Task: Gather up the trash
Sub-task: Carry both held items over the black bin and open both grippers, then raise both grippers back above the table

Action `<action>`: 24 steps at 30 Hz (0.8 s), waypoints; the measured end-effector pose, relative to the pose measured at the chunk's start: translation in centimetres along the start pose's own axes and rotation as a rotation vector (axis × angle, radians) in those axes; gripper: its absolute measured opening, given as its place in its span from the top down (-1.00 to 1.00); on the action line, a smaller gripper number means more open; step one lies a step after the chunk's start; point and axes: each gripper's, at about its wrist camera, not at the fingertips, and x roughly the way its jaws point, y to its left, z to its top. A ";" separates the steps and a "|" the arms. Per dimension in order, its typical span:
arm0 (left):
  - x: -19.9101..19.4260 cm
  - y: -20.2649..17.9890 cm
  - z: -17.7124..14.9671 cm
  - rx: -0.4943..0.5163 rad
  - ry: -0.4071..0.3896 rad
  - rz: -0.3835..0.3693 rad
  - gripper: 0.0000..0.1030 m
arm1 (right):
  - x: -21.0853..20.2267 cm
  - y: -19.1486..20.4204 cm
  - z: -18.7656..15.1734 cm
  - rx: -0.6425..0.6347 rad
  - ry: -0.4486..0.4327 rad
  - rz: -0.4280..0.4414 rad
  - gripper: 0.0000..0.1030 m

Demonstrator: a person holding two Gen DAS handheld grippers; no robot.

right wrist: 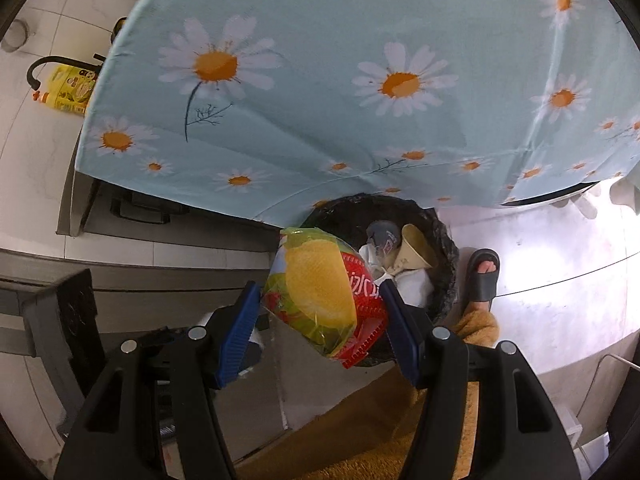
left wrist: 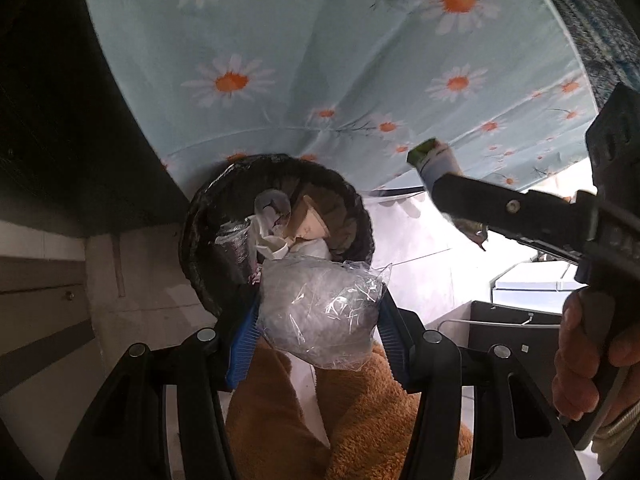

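1. reading labels first: chip bag (right wrist: 324, 300) shows a big yellow chip picture on green, plus a red panel with white script i can't make out. yellow bottle (right wrist: 70, 90) left of the table has a printed label, too small to read.
2. right gripper (right wrist: 320, 312): jaws partly apart, blue pads (right wrist: 240, 332) pressing both sides of the chip bag. bag is puffy, held tilted, top seam pointing up-left.
3. left gripper (left wrist: 320, 312): jaws at a narrow-to-middle gap, pads (left wrist: 242, 344) clamped on a crumpled clear plastic bag (left wrist: 320, 312). no print visible on it.
4. bin (left wrist: 276, 228): round, black liner, sits on the floor at the edge of the daisy tablecloth (left wrist: 320, 60). already holds a tan paper cone, white paper, foil and a clear wrapper.
5. clear bag hangs over the bin's near rim in the left view; chip bag hangs over the bin's left rim in the right view.
6. left view also shows the right gripper from the side with the chip bag end sticking out, and a hand (left wrist: 588, 364) on its handle.
7. orange fleece sleeve or leg (right wrist: 360, 432) below both grippers; grey slipper (right wrist: 482, 276) just right of the bin.
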 end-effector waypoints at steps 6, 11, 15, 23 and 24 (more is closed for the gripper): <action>0.4 1.5 0.4 -0.070 -0.001 0.006 -0.40 | 1.2 0.6 0.8 0.000 0.016 0.033 -0.25; 0.0 2.2 0.6 -0.083 -0.005 0.017 -0.41 | 1.5 0.6 1.5 0.036 0.016 0.050 -0.49; -0.6 2.5 0.6 -0.092 -0.015 0.015 -0.41 | 1.1 0.7 1.7 0.039 0.014 0.039 -0.49; -3.0 2.8 0.9 -0.084 -0.059 0.023 -0.40 | -0.7 1.6 1.7 0.025 -0.009 0.018 -0.49; -3.5 2.7 0.9 -0.080 -0.067 0.023 -0.40 | -0.9 1.8 1.6 0.025 -0.012 0.018 -0.49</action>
